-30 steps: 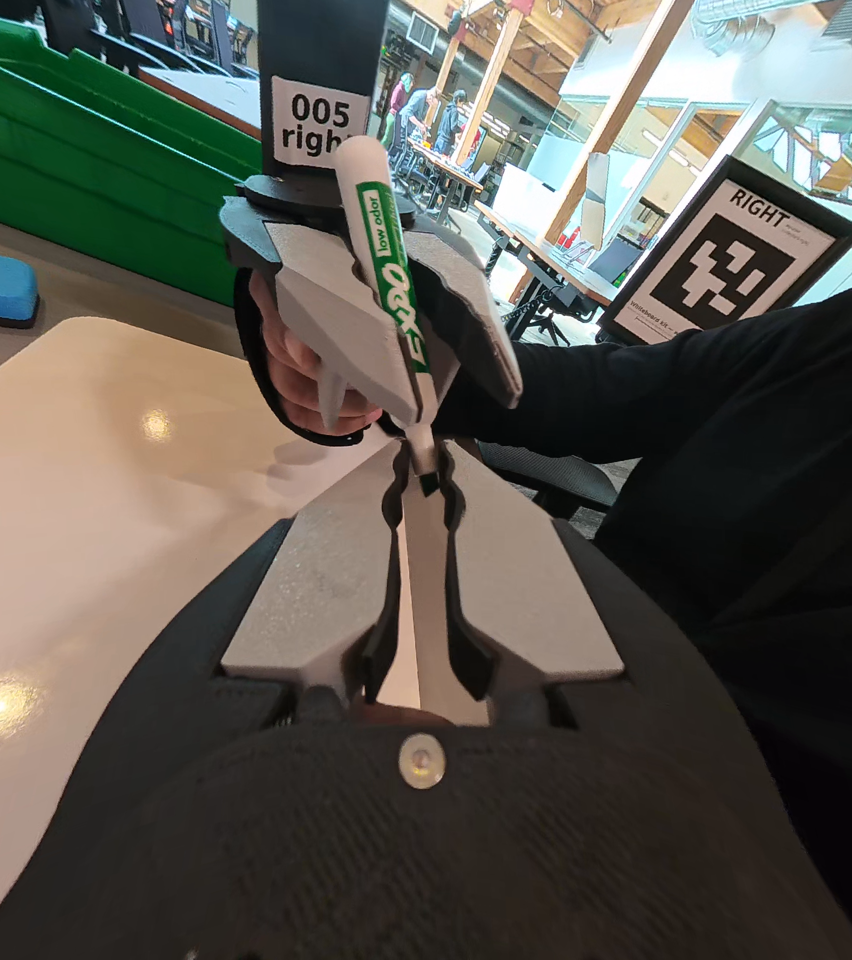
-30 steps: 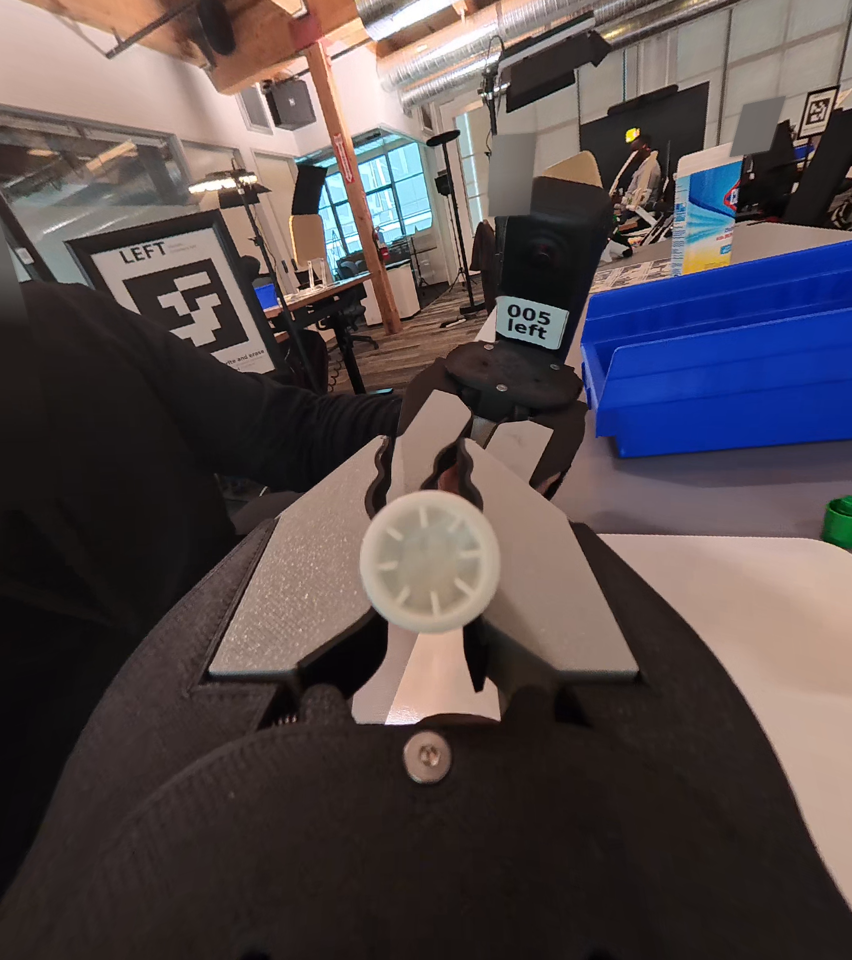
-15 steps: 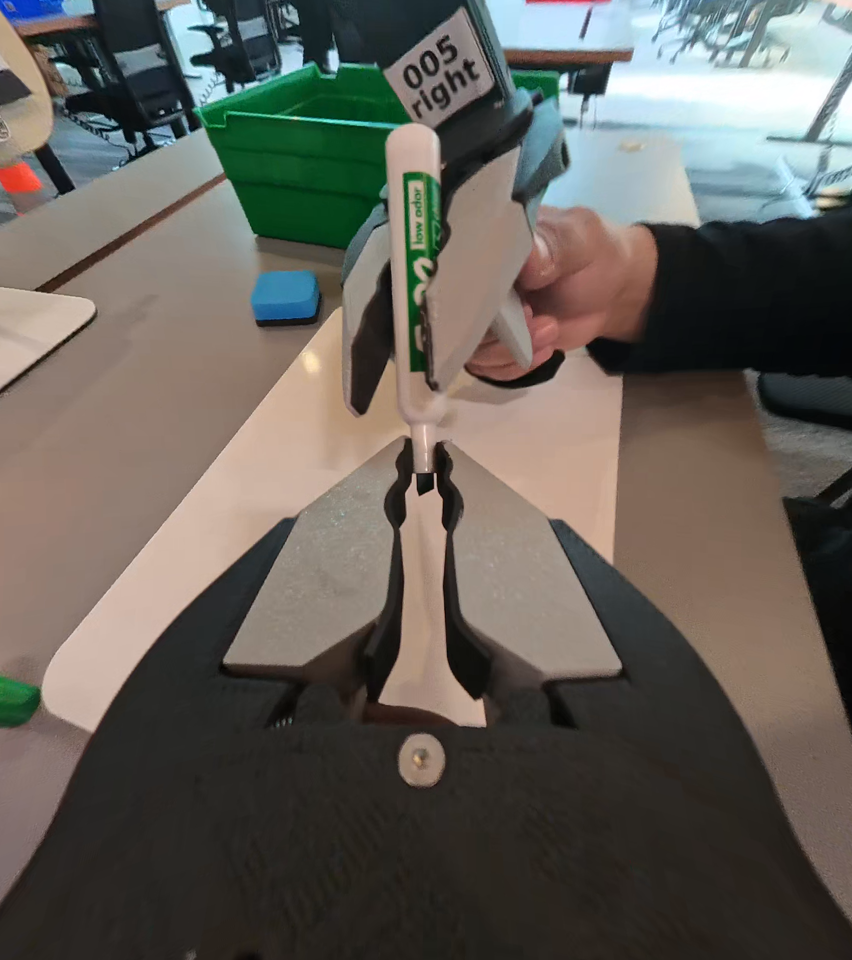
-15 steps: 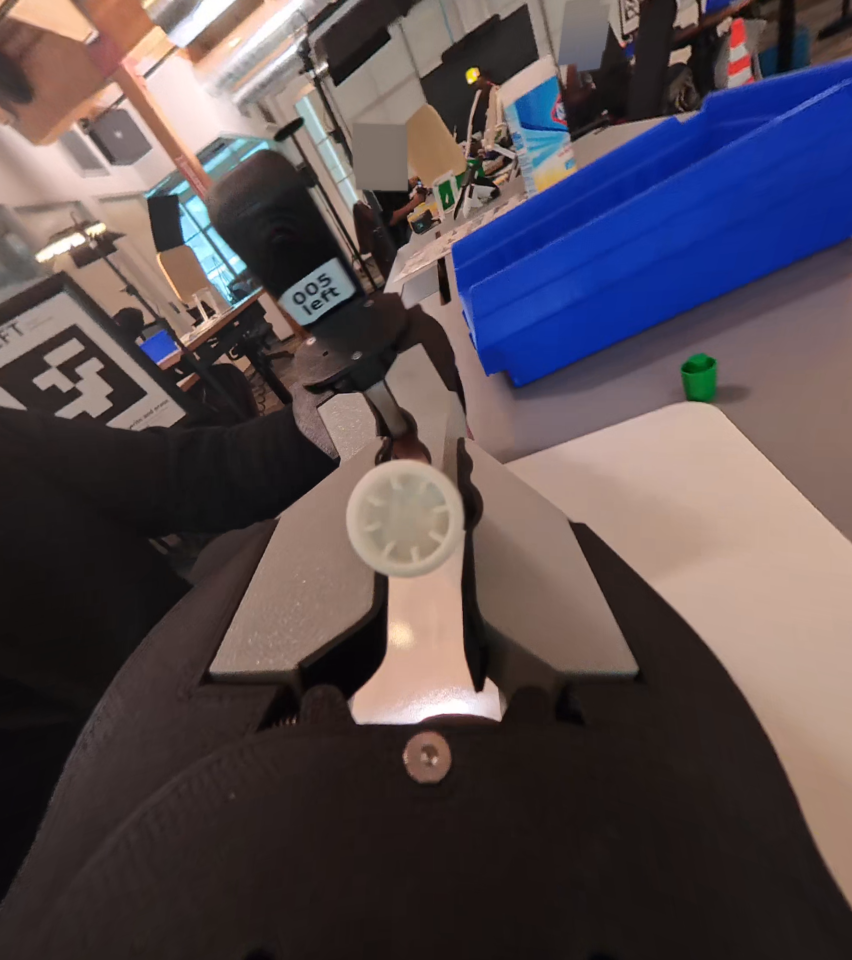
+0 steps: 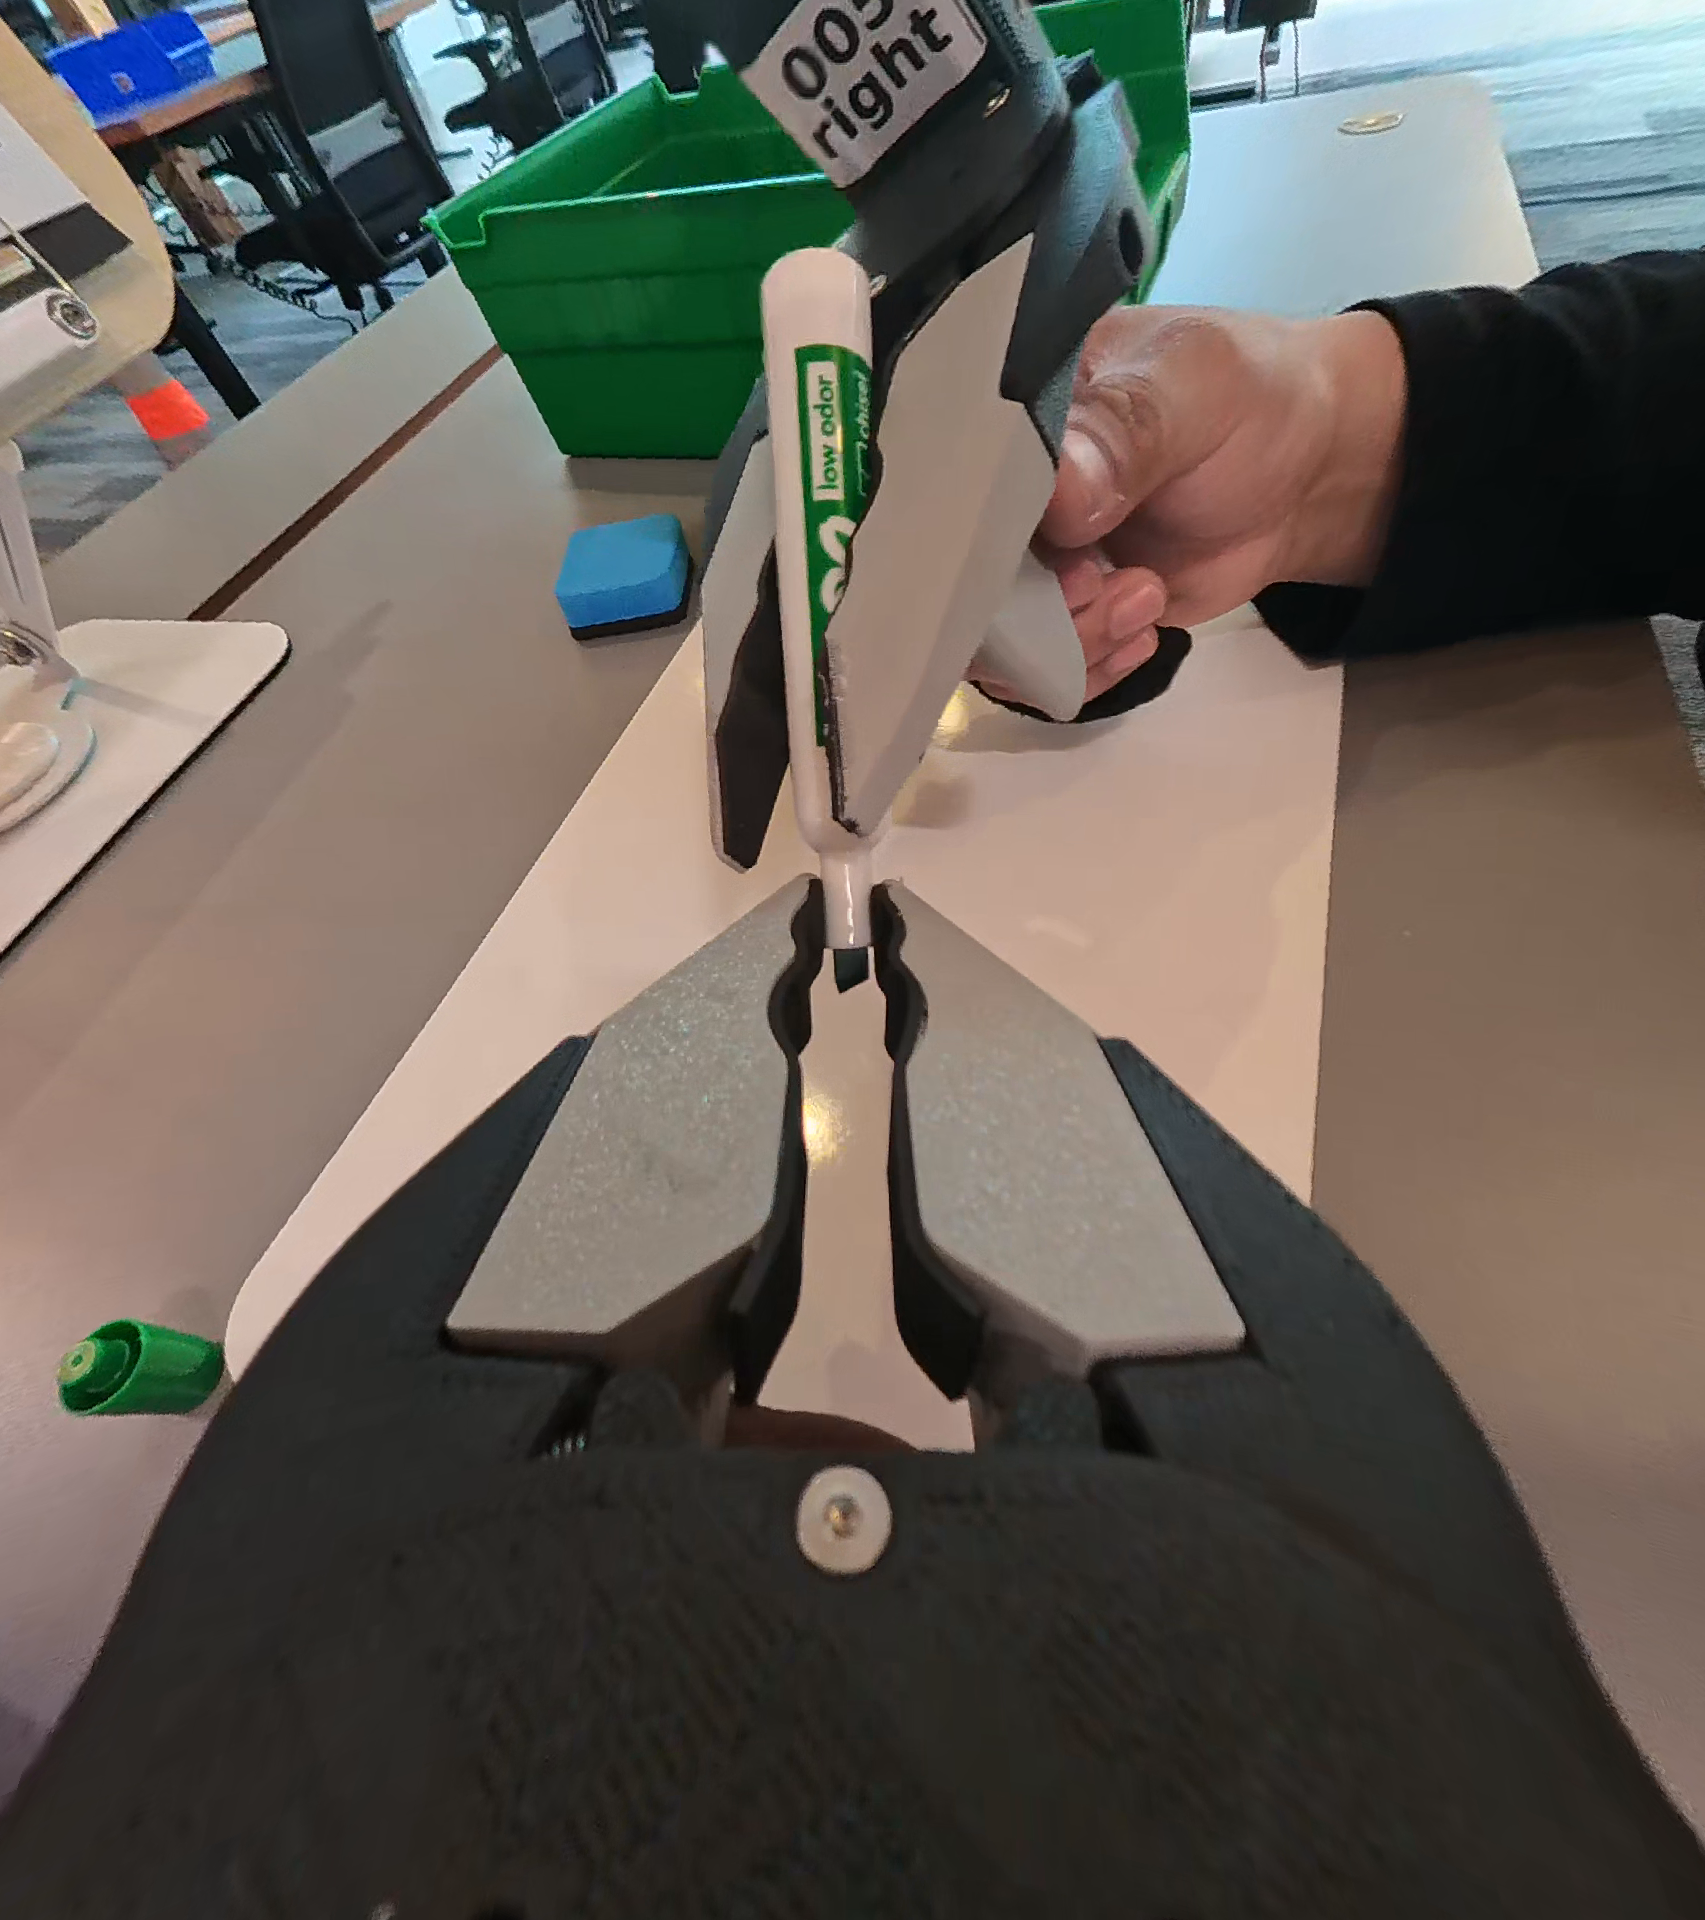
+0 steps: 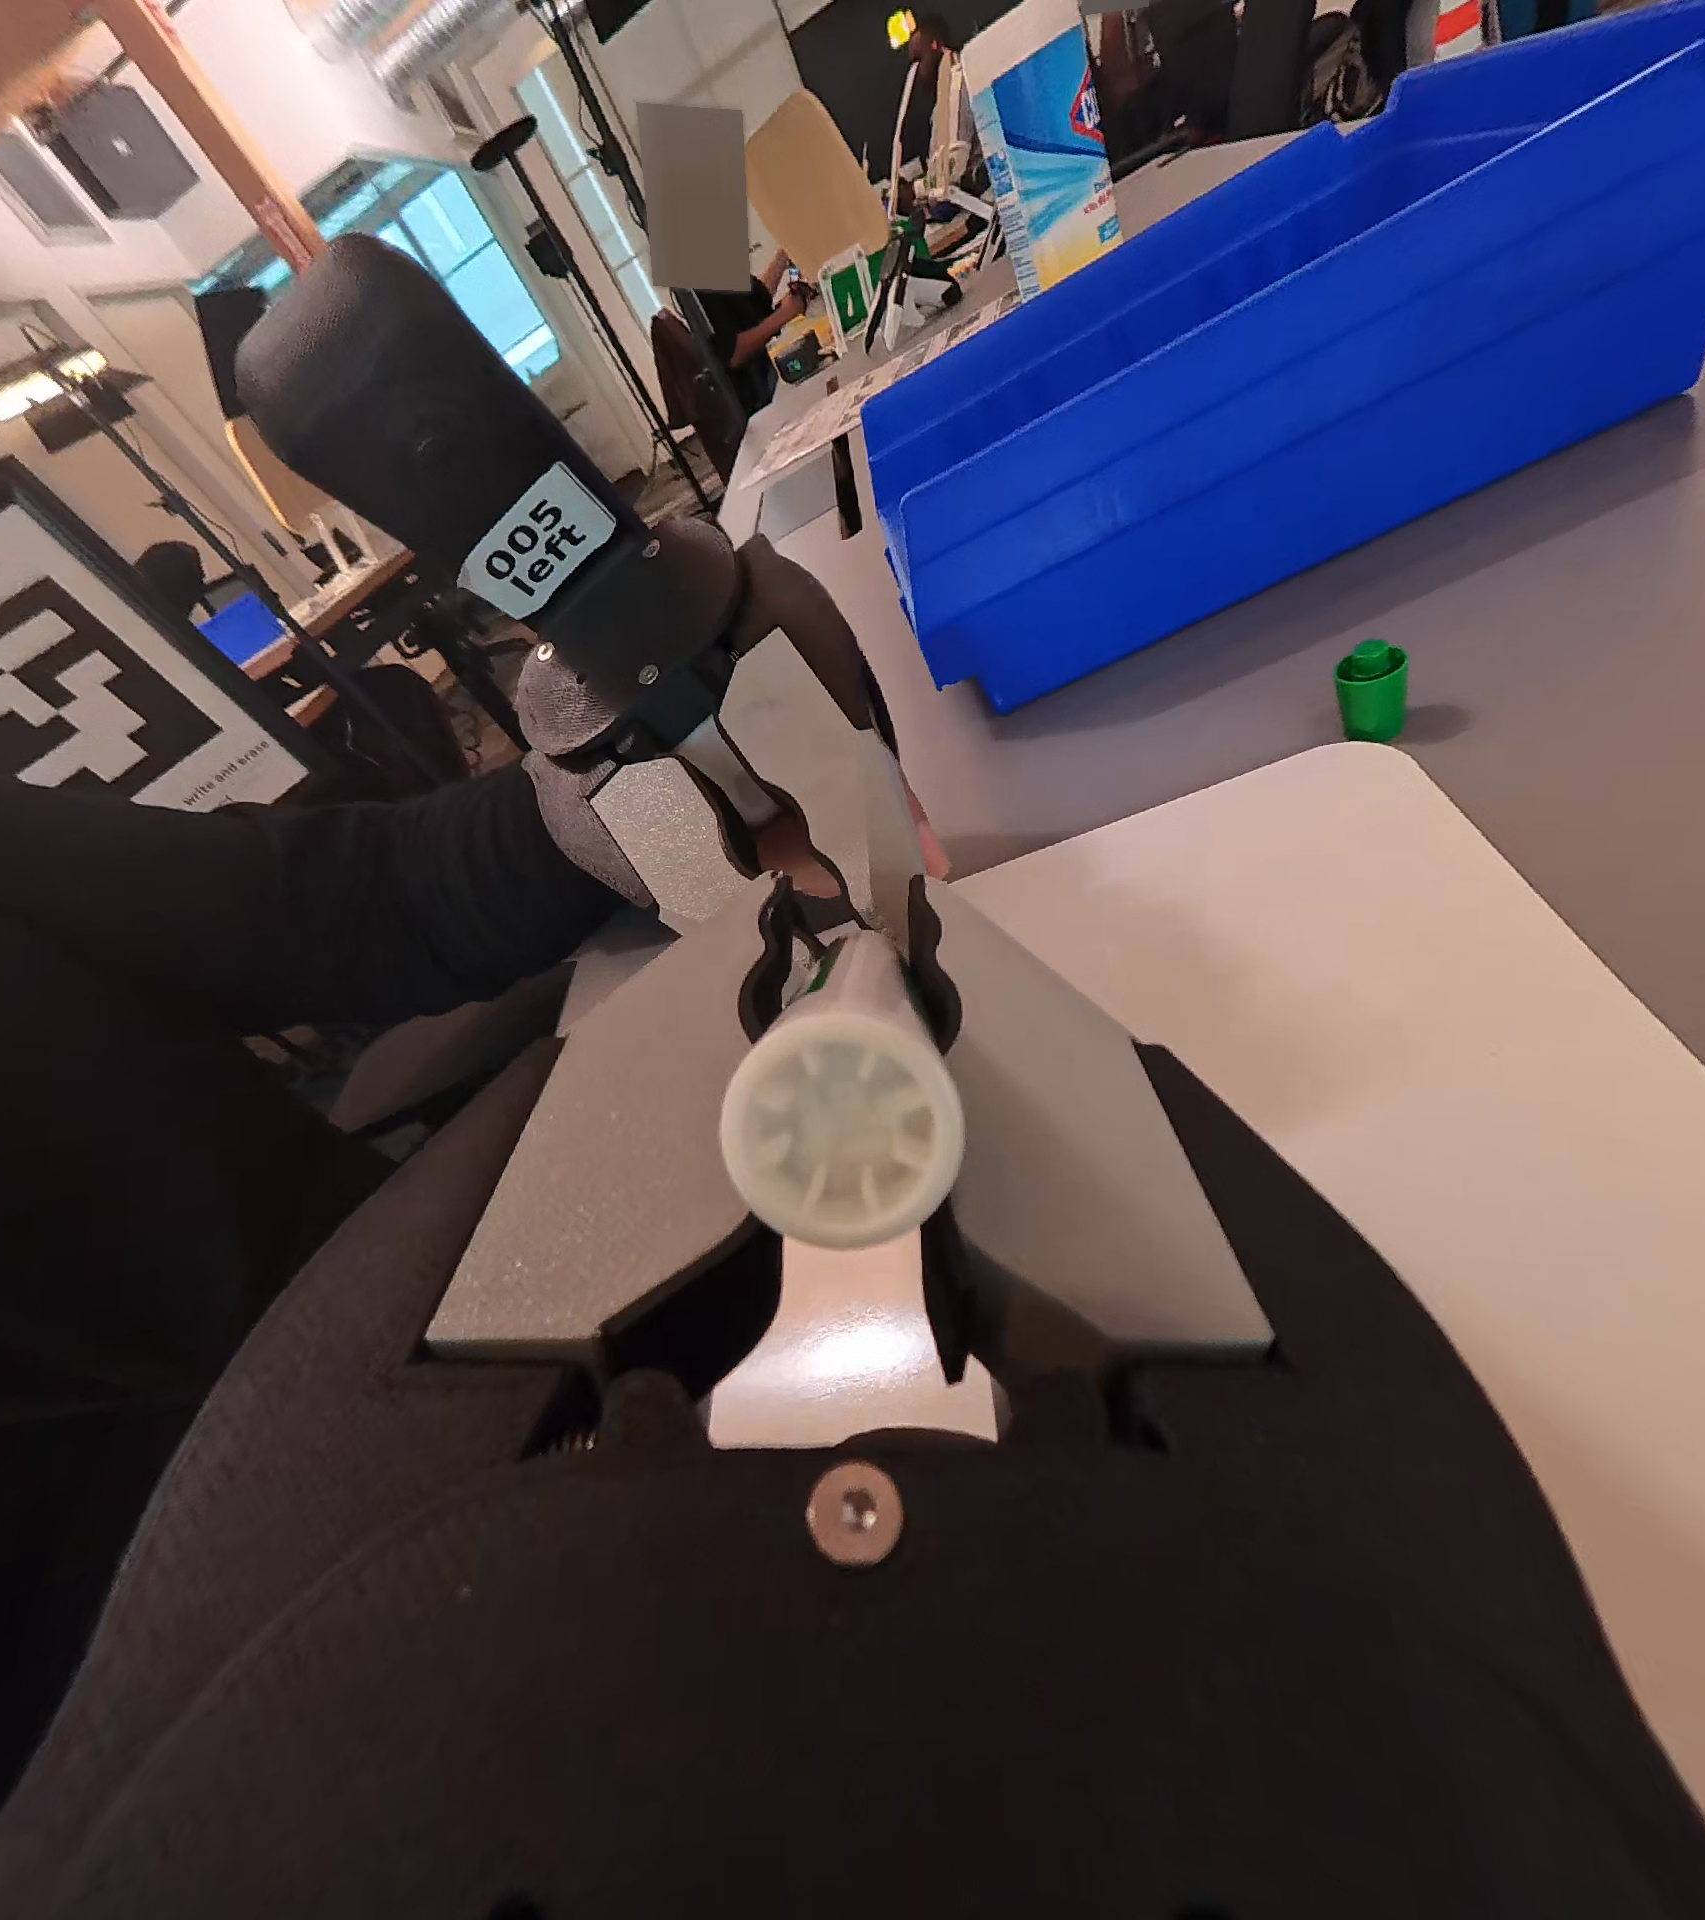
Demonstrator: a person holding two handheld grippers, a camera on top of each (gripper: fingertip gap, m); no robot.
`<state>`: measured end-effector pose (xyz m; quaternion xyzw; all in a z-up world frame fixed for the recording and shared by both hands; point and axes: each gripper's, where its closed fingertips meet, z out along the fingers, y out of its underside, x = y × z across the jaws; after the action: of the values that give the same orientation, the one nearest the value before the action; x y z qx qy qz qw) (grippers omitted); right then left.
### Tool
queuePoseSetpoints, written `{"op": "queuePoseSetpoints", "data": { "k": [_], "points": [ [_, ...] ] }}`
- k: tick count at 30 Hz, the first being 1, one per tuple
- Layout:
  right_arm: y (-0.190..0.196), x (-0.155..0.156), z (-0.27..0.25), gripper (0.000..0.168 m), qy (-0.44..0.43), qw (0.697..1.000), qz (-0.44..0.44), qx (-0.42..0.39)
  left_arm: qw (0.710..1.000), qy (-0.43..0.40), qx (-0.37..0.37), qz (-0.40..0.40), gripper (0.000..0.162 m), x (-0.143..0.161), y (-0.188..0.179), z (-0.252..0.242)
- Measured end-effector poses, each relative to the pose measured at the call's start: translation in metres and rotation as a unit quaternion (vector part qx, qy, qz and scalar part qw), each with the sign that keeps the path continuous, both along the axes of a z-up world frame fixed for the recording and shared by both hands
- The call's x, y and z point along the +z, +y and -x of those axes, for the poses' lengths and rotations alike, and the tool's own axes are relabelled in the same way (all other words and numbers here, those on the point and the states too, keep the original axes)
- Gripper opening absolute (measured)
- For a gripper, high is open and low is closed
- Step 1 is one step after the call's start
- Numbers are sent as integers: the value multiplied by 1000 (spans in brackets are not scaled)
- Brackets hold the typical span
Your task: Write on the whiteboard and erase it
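Note:
A white marker with a green label (image 5: 820, 540) is uncapped and stands nearly upright in my right gripper (image 5: 806, 831), which is shut on its barrel. Its butt end faces the right wrist camera (image 6: 843, 1132), between my right gripper's (image 6: 843, 925) fingers. My left gripper (image 5: 846, 902) has its jaws nearly closed, pinching the marker's thin neck just above the dark nib. It also shows in the right wrist view (image 6: 806, 862). Both are held just above the white whiteboard (image 5: 1139, 935), which lies flat on the table (image 6: 1399, 1039). A blue eraser (image 5: 624, 575) lies beyond the board's far left corner.
The green marker cap (image 5: 136, 1366) lies on the grey table by the board's near corner and also shows in the right wrist view (image 6: 1370, 691). A green bin (image 5: 640, 270) stands behind the eraser. A blue bin (image 6: 1295, 416) and a white stand base (image 5: 48, 790) flank the board. Left tips and right tips are each some 25 cm from the blue eraser (image 5: 624, 575).
Both grippers swung round together from facing the person to over the board and table. The marker's tip stayed between my left fingertips throughout. The right grip is unchanged.

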<state>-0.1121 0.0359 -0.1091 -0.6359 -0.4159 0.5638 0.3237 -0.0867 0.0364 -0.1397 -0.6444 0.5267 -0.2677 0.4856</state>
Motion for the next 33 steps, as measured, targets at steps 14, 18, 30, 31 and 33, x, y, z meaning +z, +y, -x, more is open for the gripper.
{"op": "queuePoseSetpoints", "data": {
  "k": [14,18,30,31,33],
  "points": [
    [-3,-6,2,22,-6,1000,25,15,1000,9,-5,-25,7,1,-3,-2],
    [-2,-7,1,21,-8,1000,26,13,999,13,-3,-31,7,0,-2,-2],
    [0,-16,1,21,-37,999,13,2,997,48,9,-57,7,-10,1,-1],
    [0,-16,2,21,-37,999,9,2,998,41,7,-51,7,-8,1,0],
    [-2,-11,1,21,-19,1000,16,10,999,26,-2,-38,7,-4,-3,2]
  ]
}}
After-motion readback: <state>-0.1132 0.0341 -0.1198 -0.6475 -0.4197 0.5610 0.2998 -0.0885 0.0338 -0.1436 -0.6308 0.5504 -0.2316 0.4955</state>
